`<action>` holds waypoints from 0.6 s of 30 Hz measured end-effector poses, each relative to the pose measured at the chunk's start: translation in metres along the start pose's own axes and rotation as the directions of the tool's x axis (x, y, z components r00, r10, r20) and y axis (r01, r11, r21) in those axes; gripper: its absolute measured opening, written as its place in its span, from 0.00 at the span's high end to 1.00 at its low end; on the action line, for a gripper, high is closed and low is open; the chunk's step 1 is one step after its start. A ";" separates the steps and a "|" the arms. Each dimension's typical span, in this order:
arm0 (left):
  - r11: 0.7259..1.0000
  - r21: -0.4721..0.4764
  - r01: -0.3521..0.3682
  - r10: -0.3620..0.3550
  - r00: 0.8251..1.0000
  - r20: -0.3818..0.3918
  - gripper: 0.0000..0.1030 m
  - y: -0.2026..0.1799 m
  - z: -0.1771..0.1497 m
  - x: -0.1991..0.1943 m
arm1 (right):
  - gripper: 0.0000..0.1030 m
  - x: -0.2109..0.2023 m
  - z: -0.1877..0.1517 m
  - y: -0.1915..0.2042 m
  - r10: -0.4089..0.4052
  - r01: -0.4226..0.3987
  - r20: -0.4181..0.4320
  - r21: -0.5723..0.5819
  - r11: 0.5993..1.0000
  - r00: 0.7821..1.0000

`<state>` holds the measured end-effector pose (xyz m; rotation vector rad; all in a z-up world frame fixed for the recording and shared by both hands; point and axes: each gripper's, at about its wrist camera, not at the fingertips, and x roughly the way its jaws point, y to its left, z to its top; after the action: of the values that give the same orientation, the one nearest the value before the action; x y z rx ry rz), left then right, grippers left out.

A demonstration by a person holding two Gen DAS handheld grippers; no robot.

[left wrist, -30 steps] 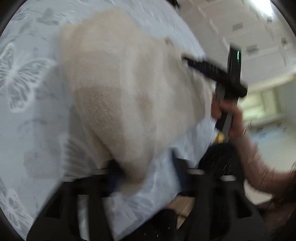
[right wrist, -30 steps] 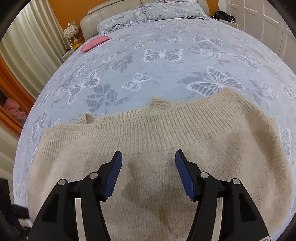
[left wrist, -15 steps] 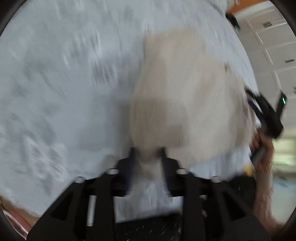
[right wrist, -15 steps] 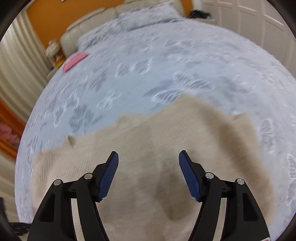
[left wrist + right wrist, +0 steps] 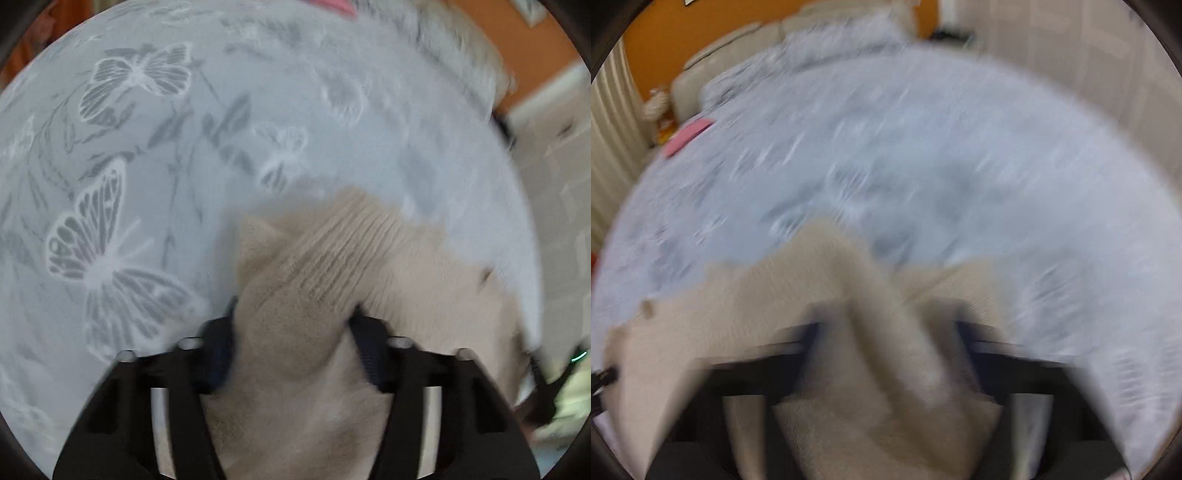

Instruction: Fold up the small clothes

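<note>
Both tools, left and right, have just closed, pinching bunched beige knit sweater.

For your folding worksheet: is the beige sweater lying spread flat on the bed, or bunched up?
Bunched up: the beige sweater rises in folds between both grippers, a ribbed edge turned over.

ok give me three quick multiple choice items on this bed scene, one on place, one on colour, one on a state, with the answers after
1. Where does the sweater lie?
A. on the butterfly bedspread
B. on a wooden floor
C. in a basket

2. What colour is the flat item near the headboard?
A. green
B. pink
C. black

3. What is between the fingers of the left gripper?
A. nothing
B. a pillow
C. a bunched fold of sweater

Answers:
1. A, pale printed cover surrounds the knit.
2. B, it shows pink against the cover.
3. C, beige knit fills the gap and bulges above it.
</note>
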<state>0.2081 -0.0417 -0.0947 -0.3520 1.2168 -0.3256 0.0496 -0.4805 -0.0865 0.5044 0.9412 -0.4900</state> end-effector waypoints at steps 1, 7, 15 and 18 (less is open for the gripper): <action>0.999 0.010 0.041 -0.041 0.999 0.028 0.74 -0.004 0.000 -0.008 | 0.93 -0.003 0.002 -0.005 0.056 -0.056 0.004 0.035 0.998 0.998; 0.995 0.062 -0.074 0.056 0.966 0.254 0.70 -0.021 0.000 -0.040 | 0.93 -0.030 0.014 -0.017 0.089 -0.097 0.126 0.061 0.993 0.988; 0.965 0.101 -0.241 0.210 0.946 0.247 0.34 -0.021 -0.027 -0.021 | 0.65 -0.038 0.003 -0.009 0.011 -0.013 0.146 0.015 1.000 0.989; 0.945 0.161 -0.284 0.239 0.937 0.255 0.32 -0.032 -0.031 -0.020 | 0.62 0.003 -0.003 -0.005 -0.082 0.082 -0.004 -0.055 0.995 0.997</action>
<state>0.1703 -0.0643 -0.0738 -0.0516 0.9766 -0.1639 0.0465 -0.4829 -0.0911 0.4191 0.9811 -0.5354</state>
